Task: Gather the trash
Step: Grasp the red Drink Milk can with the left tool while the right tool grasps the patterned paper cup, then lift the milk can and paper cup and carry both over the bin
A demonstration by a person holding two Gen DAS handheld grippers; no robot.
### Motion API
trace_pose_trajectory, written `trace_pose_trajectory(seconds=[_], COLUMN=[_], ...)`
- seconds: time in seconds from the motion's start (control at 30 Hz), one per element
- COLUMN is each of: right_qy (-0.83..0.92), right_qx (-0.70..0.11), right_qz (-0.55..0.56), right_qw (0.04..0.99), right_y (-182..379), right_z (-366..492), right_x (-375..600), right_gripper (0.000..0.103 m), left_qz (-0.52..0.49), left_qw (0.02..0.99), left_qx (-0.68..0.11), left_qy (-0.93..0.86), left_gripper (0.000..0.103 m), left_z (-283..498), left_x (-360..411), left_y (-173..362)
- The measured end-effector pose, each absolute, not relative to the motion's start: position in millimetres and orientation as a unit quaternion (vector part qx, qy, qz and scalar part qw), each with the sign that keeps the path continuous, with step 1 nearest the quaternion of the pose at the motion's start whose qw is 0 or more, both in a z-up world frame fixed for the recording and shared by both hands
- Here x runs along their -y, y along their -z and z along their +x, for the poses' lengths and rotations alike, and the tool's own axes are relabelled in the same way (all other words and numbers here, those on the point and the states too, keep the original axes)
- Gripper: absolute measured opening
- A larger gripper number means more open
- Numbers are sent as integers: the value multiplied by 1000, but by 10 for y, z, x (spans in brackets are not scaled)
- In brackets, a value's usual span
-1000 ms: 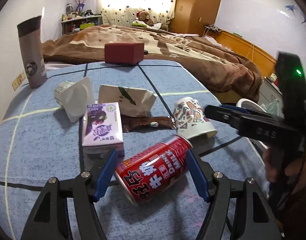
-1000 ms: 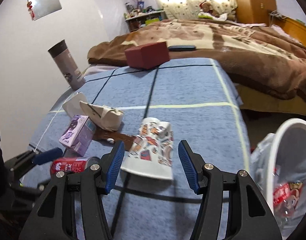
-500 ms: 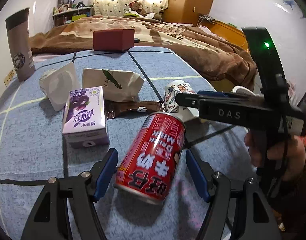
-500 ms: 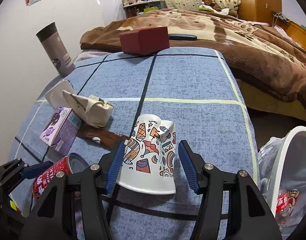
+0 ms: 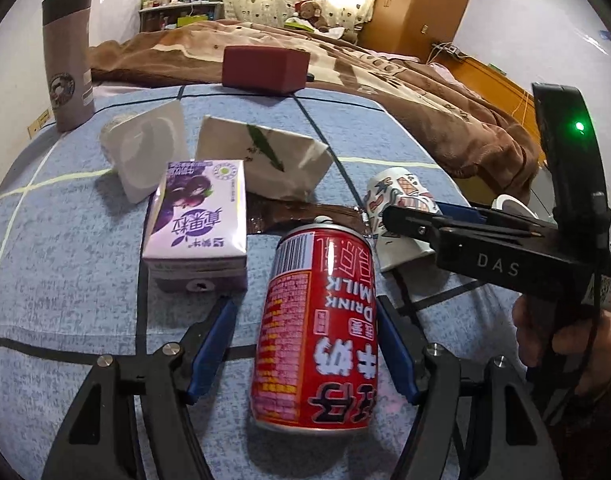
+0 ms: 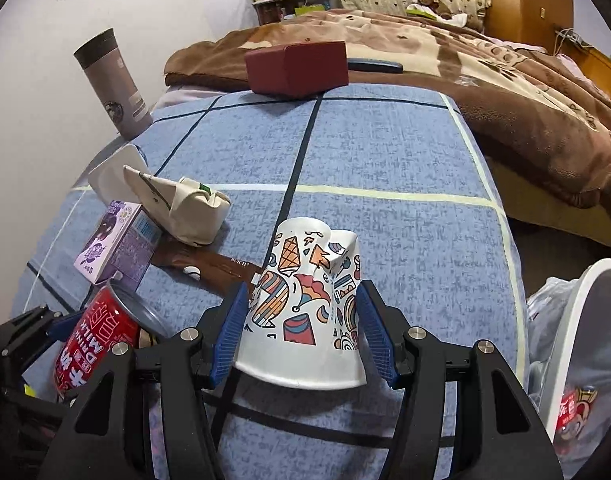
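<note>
A red milk-drink can [image 5: 315, 332] lies on the blue checked cloth [image 5: 65, 264] between the open fingers of my left gripper [image 5: 305, 344], with gaps on both sides; it also shows in the right wrist view [image 6: 93, 344]. A dented patterned paper cup [image 6: 305, 312] stands upside down between the blue pads of my right gripper [image 6: 303, 332], which sit close beside it; whether they press it is unclear. The cup also shows in the left wrist view [image 5: 397, 208]. A white bin [image 6: 581, 344] with a plastic liner holds another red can at the right.
A purple juice carton [image 5: 197, 216], a cream paper bag [image 5: 265, 160], a white lidded cup [image 5: 145, 148] and a brown wrapper [image 5: 289, 216] lie on the cloth. A grey tumbler [image 5: 67, 56] and a dark red box [image 5: 265, 68] stand farther back. A brown blanket covers the bed behind.
My left gripper has closed in around the red can, which now points lengthwise away from the camera. My right gripper has moved forward so the paper cup sits deeper between its pads.
</note>
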State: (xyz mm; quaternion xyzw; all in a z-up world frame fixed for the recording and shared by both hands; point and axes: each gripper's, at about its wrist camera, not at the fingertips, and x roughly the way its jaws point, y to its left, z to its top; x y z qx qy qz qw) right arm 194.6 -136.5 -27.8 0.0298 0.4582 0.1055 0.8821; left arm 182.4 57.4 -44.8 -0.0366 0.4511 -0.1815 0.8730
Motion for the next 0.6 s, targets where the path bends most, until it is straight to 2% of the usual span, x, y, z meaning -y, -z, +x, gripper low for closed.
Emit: trace_pose_trajectory(seconds=[0.07, 0.13, 0.43, 0.6], right_qy=[-105, -105, -99, -101], right_qx=[-458, -456, -437, -421], right_qz=[42, 44, 51, 42], right_qw=[882, 883, 893, 900], right_y=[287, 286, 247, 172], right_z=[1934, 1919, 1835, 1757], right_x=[1404, 1429, 1490, 1469], right_gripper=[57, 53, 39, 38], left_qz=[-32, -28, -38, -40], left_qw=[872, 873, 876, 879], left_qx=[-454, -453, -450, -442], left_qy=[183, 181, 167, 172], left_gripper=[62, 54, 54, 54], left_z=[1821, 1814, 1797, 1754], left_x=[-555, -541, -544, -505], left_y=[469, 459, 434, 347])
